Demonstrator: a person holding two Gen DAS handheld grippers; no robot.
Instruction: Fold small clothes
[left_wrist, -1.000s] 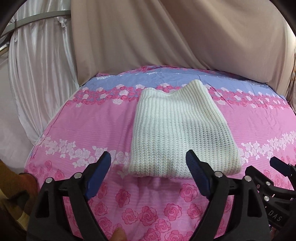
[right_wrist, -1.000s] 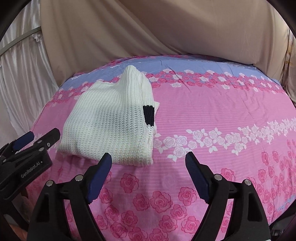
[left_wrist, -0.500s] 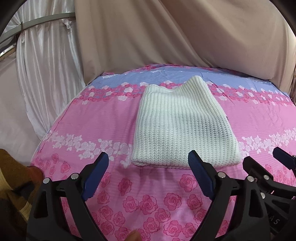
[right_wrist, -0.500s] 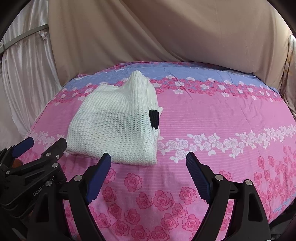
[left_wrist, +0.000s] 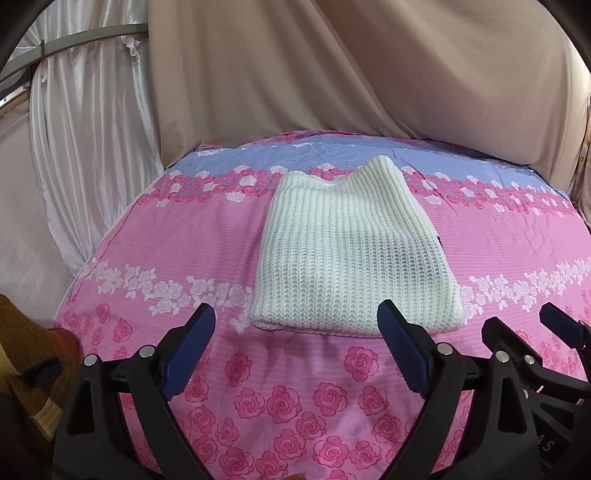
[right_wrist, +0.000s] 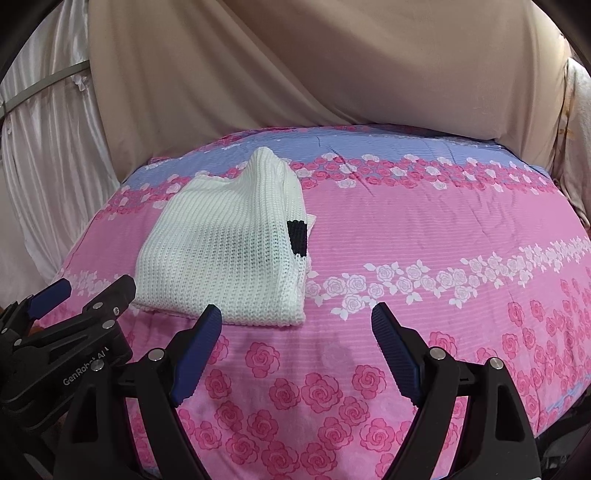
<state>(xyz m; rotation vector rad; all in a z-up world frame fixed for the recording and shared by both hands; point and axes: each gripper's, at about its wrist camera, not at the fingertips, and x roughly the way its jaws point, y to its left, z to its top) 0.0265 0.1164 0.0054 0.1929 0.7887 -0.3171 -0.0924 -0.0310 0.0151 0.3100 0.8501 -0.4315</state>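
A folded white knit garment (left_wrist: 351, 254) lies flat on the pink rose-print bedsheet (left_wrist: 177, 251). In the right wrist view the garment (right_wrist: 225, 251) shows a black patch (right_wrist: 297, 238) at its right edge. My left gripper (left_wrist: 295, 328) is open and empty, just short of the garment's near edge. My right gripper (right_wrist: 295, 325) is open and empty, near the garment's near right corner. Each gripper shows in the other's view: the right one (left_wrist: 524, 343) and the left one (right_wrist: 81, 295).
Beige drapes (left_wrist: 369, 74) hang behind the bed and white curtains (left_wrist: 85, 129) to the left. The bed edge (left_wrist: 85, 266) falls away at left. A brown plaid sleeve (left_wrist: 26, 369) is at the lower left. The sheet's right half (right_wrist: 443, 240) holds nothing.
Both grippers have drawn back and risen a little from the garment, staying open. The garment has not moved.
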